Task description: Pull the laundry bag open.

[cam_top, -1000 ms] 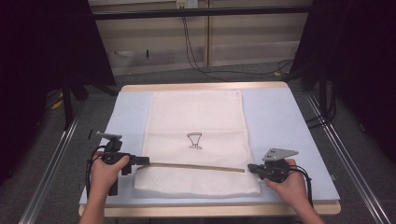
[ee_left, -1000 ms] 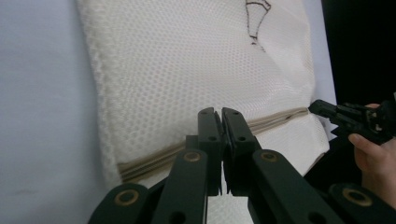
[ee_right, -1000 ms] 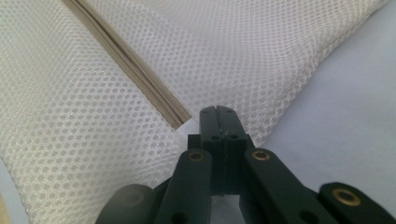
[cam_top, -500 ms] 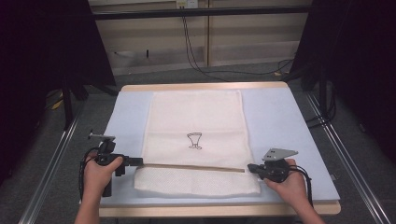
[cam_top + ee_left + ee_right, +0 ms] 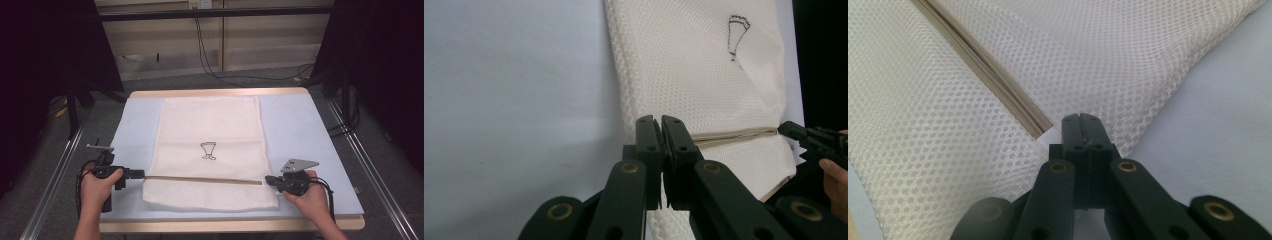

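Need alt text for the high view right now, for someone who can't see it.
A white mesh bag lies flat on the table, zipper running across near the person. The left gripper and right gripper pinch its two side edges at the zipper line.

Mesh bag [image 5: 210, 150]: cream woven cloth, matt, fine holes; beige cloth zip [image 5: 205, 179]. Table [image 5: 295, 125]: pale blue, smooth, matt; wooden rim. Grippers: black matt plastic, brass-coloured rivets.

We count one white mesh bag [image 5: 210, 150] at the frame's centre, with one zipper [image 5: 202, 179] across its lower part and one small printed figure [image 5: 208, 150] mid-frame. We count two grippers, lower left [image 5: 141, 174] and lower right [image 5: 267, 179].
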Available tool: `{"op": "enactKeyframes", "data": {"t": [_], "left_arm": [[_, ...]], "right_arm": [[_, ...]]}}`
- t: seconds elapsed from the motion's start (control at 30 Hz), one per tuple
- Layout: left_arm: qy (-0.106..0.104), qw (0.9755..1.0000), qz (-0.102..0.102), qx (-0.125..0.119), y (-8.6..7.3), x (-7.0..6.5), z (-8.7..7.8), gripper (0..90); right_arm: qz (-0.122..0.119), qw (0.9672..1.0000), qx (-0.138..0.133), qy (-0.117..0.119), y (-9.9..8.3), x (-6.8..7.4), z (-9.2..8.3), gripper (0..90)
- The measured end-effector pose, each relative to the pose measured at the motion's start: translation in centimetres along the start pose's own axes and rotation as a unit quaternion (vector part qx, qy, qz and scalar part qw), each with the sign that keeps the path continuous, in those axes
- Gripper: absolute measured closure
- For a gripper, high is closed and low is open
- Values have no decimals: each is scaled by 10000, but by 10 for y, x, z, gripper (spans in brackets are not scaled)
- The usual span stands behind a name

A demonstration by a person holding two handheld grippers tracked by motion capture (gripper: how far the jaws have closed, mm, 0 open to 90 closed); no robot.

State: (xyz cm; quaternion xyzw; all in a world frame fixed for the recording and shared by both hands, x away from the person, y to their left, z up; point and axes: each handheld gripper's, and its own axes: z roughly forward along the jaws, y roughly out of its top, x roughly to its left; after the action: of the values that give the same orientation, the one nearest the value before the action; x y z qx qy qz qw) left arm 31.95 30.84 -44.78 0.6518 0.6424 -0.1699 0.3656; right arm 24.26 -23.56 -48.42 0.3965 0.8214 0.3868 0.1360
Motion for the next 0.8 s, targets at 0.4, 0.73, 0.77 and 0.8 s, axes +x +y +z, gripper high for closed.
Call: {"op": "enactKeyframes", "data": {"t": [0.4, 0.73, 0.77, 0.8], "left_arm": [[161, 9986, 331, -381, 1, -9, 1, 786], [1121, 9573, 1869, -1900, 5, -10, 12, 315], [1209, 9546, 1929, -1920, 6, -10, 13, 304], [1335, 9513, 2009, -1918, 6, -9, 15, 298]], "right_arm": [[79, 9999, -108, 10, 0, -1, -1, 889], [462, 9885, -720, -1250, -3, -27, -17, 317], [498, 9874, -712, -1323, -4, -29, -17, 285], [544, 9864, -702, -1383, -6, -32, -17, 263]]}}
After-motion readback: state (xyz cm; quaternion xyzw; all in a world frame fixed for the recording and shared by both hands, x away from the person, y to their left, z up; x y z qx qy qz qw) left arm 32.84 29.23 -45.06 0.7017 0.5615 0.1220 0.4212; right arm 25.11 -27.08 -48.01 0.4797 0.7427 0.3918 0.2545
